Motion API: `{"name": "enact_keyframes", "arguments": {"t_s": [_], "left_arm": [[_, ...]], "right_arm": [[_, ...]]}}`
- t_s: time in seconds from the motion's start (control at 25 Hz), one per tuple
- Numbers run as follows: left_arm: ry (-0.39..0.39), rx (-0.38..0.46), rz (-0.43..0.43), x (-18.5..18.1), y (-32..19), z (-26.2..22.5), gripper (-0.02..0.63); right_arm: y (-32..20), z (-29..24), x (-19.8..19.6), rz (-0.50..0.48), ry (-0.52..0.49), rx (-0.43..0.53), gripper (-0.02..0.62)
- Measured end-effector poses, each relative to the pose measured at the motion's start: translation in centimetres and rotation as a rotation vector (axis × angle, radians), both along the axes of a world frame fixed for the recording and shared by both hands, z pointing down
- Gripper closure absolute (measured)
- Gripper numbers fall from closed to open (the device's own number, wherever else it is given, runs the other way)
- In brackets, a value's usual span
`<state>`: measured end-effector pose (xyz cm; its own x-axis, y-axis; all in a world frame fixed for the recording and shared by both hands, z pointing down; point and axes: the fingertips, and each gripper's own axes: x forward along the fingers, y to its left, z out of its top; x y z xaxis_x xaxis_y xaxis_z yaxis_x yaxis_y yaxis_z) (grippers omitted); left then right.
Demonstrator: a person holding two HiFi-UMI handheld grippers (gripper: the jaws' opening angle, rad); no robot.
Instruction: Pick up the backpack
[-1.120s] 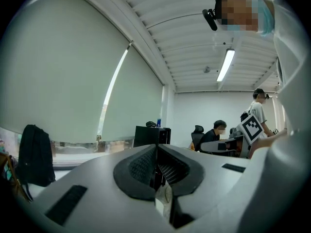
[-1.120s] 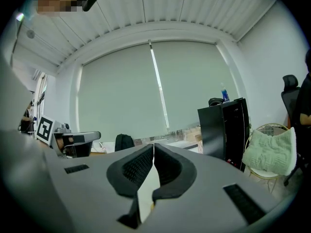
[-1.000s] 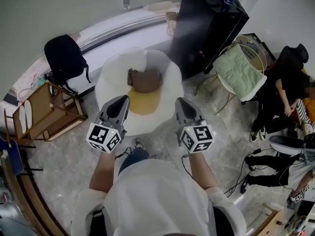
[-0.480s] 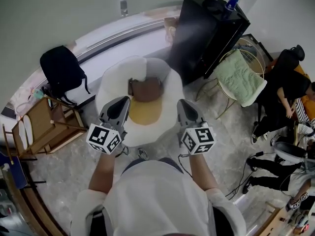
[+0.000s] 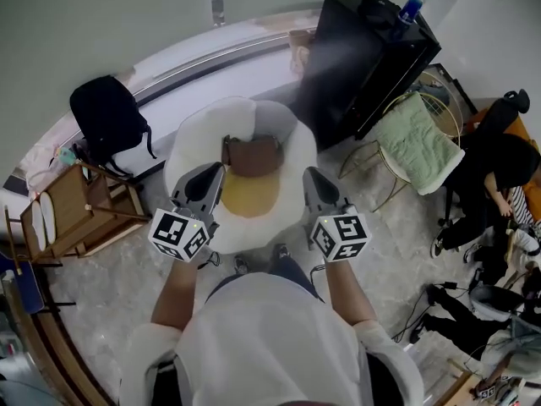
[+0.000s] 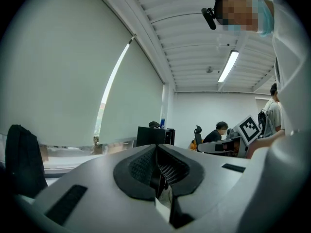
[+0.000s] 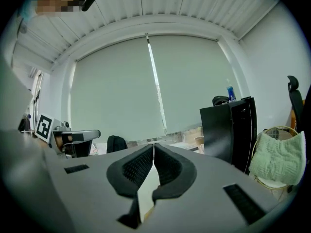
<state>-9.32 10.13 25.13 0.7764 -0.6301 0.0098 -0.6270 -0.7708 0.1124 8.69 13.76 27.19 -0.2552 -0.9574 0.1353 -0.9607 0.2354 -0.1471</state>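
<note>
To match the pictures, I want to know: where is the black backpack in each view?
Head view: the backpack is at the upper left.
Left gripper view: at the far left edge.
Right gripper view: small, left of centre.
Shared landmark: the black cabinet.

A person in a white shirt holds the left gripper and the right gripper side by side above a round white seat with a yellow centre. A brown bag lies on that seat, just past the gripper tips. The black backpack stands well apart to the left by the window ledge, just beyond a wooden rack. At the right stands a black cabinet, and near it a green towel hangs over a wire chair.
</note>
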Motion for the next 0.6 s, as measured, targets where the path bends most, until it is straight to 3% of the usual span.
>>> {"name": "enact_keyframes", "arguments": {"t_s": [0.6], "left_arm": [[0.005, 0.004, -0.204, 4.1, -2.8, -0.6, 0.568]], "right_arm": [[-6.1, 0.0, 4.3, -0.219, 0.012, -0.022, 0.566]]}}
